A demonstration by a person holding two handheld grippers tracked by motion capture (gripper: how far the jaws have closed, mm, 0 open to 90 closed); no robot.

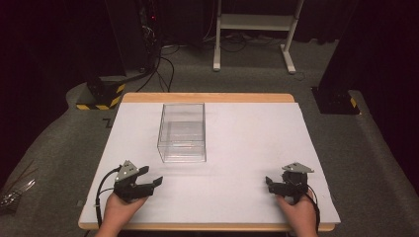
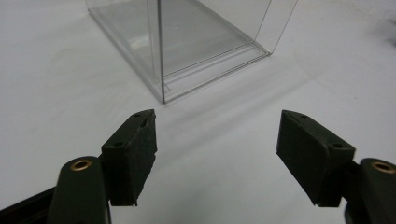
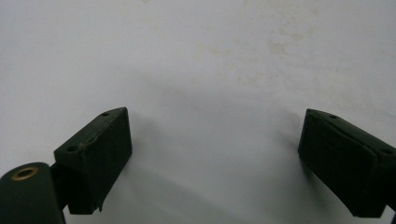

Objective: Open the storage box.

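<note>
The white table (image 1: 247, 148) carried a clear plastic box (image 1: 182, 132) left of centre, its long axis running from near edge to far edge. The left gripper (image 2: 217, 140), jaws spread and empty, faced the box's near corner; the right gripper (image 3: 215, 149) gaped over bare, faintly stained surface.

Each bare hand grips a black two-jaw tool. The left gripper (image 1: 150, 176) carries a grey three-cornered plate on top and a black cable looping off to the side. The right gripper (image 1: 268, 182) bears the same plate. Its blocky matte pads (image 3: 100, 156) have small screw holes, with brass-ringed pivots behind.
</note>
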